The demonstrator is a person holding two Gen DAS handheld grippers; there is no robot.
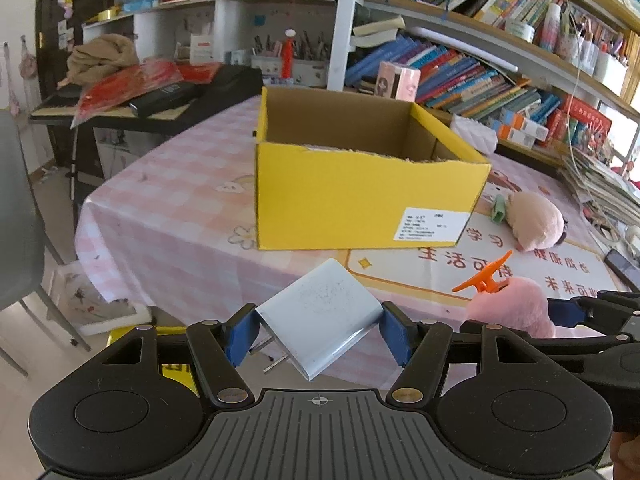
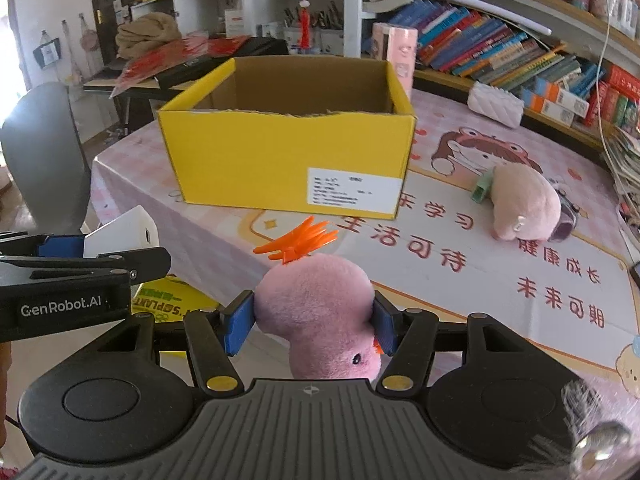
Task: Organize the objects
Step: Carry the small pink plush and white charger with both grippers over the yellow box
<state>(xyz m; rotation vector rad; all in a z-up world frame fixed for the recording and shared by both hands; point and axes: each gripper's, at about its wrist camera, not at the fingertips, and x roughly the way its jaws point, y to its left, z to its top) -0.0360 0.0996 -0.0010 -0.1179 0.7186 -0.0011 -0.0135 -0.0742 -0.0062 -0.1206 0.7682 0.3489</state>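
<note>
Right gripper (image 2: 314,328) clamps a pink plush toy (image 2: 316,300) before the yellow box (image 2: 288,156)

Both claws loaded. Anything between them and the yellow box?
Nothing visible. The left claw holds the white charger and the right claw the pink plush; only bare tablecloth lies before the open yellow box.

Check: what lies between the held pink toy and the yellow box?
Only bare tablecloth, clearest in the right wrist view, between pink toy and yellow box.
</note>
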